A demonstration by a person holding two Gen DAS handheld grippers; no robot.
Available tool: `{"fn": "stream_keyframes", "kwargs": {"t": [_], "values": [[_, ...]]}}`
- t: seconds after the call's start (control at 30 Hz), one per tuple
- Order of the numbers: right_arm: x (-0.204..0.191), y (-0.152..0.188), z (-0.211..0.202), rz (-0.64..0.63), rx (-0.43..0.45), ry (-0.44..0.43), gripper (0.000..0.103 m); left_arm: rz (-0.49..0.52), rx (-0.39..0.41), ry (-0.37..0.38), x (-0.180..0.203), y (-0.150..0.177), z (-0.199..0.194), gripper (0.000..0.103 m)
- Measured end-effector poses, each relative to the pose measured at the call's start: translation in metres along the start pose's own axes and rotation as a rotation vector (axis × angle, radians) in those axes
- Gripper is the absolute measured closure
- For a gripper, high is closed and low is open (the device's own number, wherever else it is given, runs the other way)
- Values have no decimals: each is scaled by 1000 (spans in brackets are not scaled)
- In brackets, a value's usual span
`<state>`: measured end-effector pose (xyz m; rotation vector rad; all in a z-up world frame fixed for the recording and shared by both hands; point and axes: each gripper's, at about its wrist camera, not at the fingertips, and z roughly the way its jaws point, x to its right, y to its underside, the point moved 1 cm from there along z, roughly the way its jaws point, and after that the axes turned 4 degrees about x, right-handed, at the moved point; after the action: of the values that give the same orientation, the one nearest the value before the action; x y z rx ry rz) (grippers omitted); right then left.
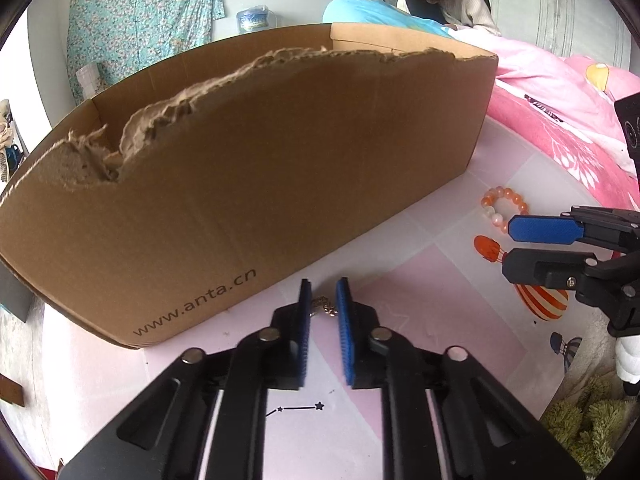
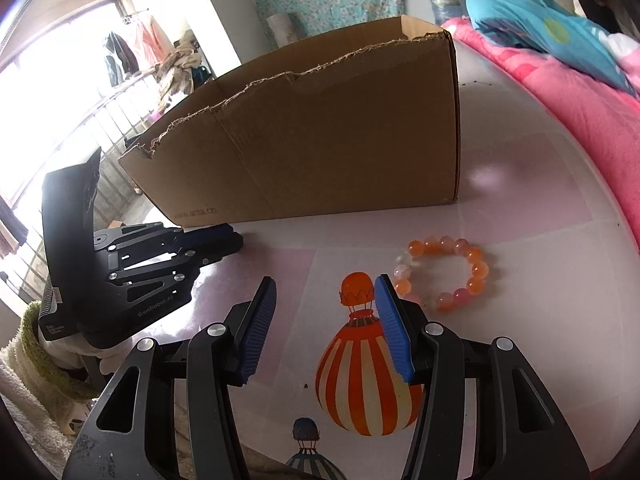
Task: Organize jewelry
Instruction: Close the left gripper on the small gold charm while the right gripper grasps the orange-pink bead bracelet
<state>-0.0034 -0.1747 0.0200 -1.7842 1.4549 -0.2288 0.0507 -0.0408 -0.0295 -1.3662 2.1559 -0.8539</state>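
A torn brown cardboard box (image 1: 280,160) printed with "www.anta.cn" stands on the bench (image 2: 520,208), which has a pink-and-white cover. Just in front of the box's printed front wall, near its lettered end, the left tool (image 1: 324,286) points down at the cover. Its blue ribbed pads are a narrow gap apart and not visibly pressing on anything. A thin gold-coloured chain (image 1: 325,307) lies on the bench between those pads. How far the chain extends is hidden.

In front of the box's other end, a bracelet of round orange and pale pink beads (image 2: 476,270) lies flat on the bench, apart from the box. The right tool (image 2: 326,288) hangs with its jaws spread and nothing between them over an orange-striped hot-air-balloon print (image 2: 360,392), farther from the box than the bracelet. The bracelet lies just beyond and beside one of its pads.
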Motion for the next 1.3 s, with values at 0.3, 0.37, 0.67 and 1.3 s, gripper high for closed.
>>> {"fn": "stream_keyframes", "kwargs": {"t": [0.3,0.37,0.67,1.3], "values": [[7,1,-16,-2,25,57,54,-35,24,-2,-5,0,-10,102],[12,0,-17,-4,26,74,54,-44,39,-1,-6,-2,-17,102],[4,-9,-8,-64,8,124,56,-85,96,20,-7,-13,-48,102],[6,-15,27,-141,-83,241,95,-65,-31,-60,7,-16,-20,102]]}}
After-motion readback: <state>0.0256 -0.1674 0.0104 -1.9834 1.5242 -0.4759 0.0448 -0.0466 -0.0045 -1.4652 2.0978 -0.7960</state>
